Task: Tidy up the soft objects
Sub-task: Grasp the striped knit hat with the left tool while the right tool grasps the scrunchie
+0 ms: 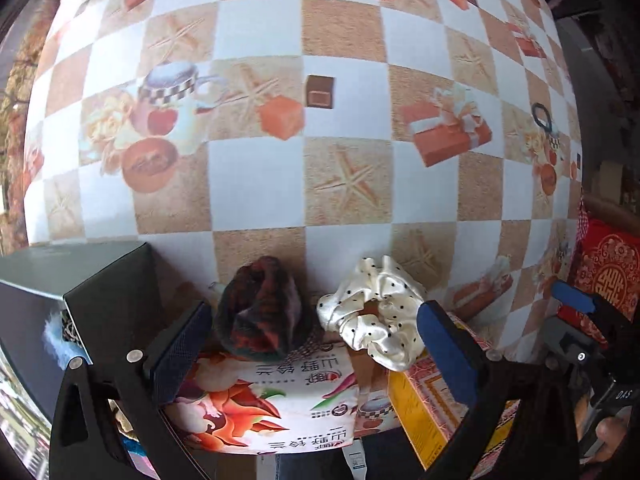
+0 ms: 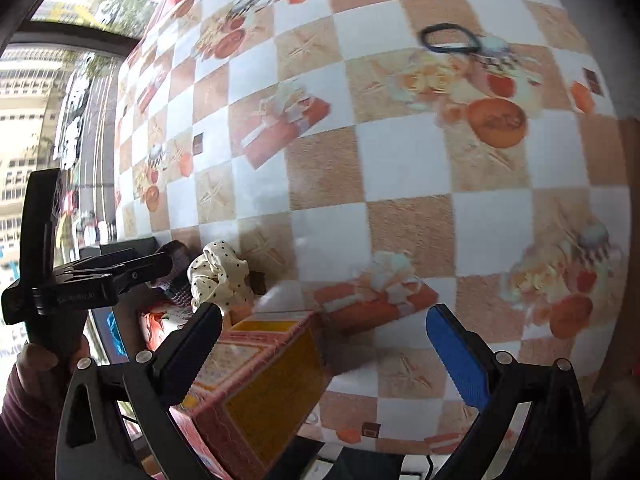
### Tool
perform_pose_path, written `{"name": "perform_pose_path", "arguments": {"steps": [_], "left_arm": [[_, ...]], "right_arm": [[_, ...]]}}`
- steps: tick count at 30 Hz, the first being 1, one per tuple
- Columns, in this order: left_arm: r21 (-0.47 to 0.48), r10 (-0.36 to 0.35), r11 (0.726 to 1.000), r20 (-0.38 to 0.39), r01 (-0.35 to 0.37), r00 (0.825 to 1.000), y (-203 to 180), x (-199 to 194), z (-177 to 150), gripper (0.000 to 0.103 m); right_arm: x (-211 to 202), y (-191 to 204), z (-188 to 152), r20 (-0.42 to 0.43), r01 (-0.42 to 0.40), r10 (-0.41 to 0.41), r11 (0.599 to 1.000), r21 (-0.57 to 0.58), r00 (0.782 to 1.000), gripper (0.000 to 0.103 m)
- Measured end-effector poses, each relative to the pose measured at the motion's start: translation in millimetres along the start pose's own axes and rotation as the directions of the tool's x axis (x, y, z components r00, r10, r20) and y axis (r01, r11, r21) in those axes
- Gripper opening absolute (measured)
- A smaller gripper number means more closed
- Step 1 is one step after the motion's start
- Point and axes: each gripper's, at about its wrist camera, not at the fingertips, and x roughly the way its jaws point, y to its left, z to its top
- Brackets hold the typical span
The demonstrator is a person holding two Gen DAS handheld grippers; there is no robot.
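A dark plaid scrunchie (image 1: 260,308) and a cream polka-dot scrunchie (image 1: 376,312) lie side by side on a printed white box (image 1: 264,396) at the near table edge. My left gripper (image 1: 312,344) stands open just in front of them, with both scrunchies lying between its fingers, untouched. The cream scrunchie (image 2: 218,276) also shows in the right wrist view, beyond my right gripper's left finger. My right gripper (image 2: 324,340) is open and empty above a yellow and red box (image 2: 272,384). A black hair tie (image 2: 450,38) lies far out on the checkered tablecloth (image 2: 400,168).
A dark box (image 1: 80,300) at the left holds a fluffy light-blue item (image 1: 56,340). The yellow and red box (image 1: 416,404) stands right of the printed one. A red patterned cushion (image 1: 608,276) is at the right edge. A hand (image 2: 36,364) holds the left gripper.
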Motion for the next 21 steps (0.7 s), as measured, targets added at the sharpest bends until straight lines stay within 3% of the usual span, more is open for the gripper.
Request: {"name": "perform_pose_path", "arguments": {"steps": [4, 8, 11, 13, 15, 17, 18, 21], "left_arm": [[-0.09, -0.086, 0.992, 0.063, 0.092, 0.994, 25.0, -8.9, -10.4, 0.102], [-0.14, -0.148, 0.975, 0.17, 0.173, 0.974, 46.0, -31.4, -21.9, 0.102], [-0.157, -0.168, 0.968, 0.173, 0.196, 0.97, 53.1, -32.9, -27.9, 0.103], [-0.167, -0.15, 0.97, 0.156, 0.176, 0.976, 52.6, -27.4, -30.9, 0.102], [-0.172, -0.134, 0.973, 0.129, 0.156, 0.982, 45.5, -19.0, -31.6, 0.102], [-0.164, -0.119, 0.977, 0.1, 0.134, 0.988, 31.8, -6.4, -30.9, 0.102], [-0.155, -0.108, 0.981, 0.087, 0.12, 0.99, 26.2, -1.4, -30.1, 0.102], [-0.139, -0.048, 0.989, 0.029, 0.052, 0.998, 14.7, 15.5, -24.9, 0.102]], "right_arm": [[45.3, 40.8, 31.6, -0.149, -0.023, -0.002, 0.985, -0.169, 0.989, 0.103], [83.2, 73.0, 43.1, -0.229, -0.02, -0.054, 0.951, -0.309, 0.972, 0.103], [108.4, 92.6, 43.9, -0.257, -0.001, -0.115, 0.912, -0.411, 0.959, 0.103], [118.2, 105.3, 40.7, -0.226, 0.058, -0.193, 0.867, -0.496, 0.955, 0.103], [118.4, 117.9, 35.3, -0.129, 0.165, -0.295, 0.789, -0.591, 0.947, 0.103], [121.3, 115.8, 30.1, -0.032, 0.316, -0.43, 0.709, -0.631, 0.902, 0.103], [119.3, 109.3, 28.9, 0.011, 0.371, -0.468, 0.686, -0.626, 0.884, 0.103], [106.1, 73.4, 28.7, 0.079, 0.508, -0.56, 0.673, -0.537, 0.825, 0.103]]}}
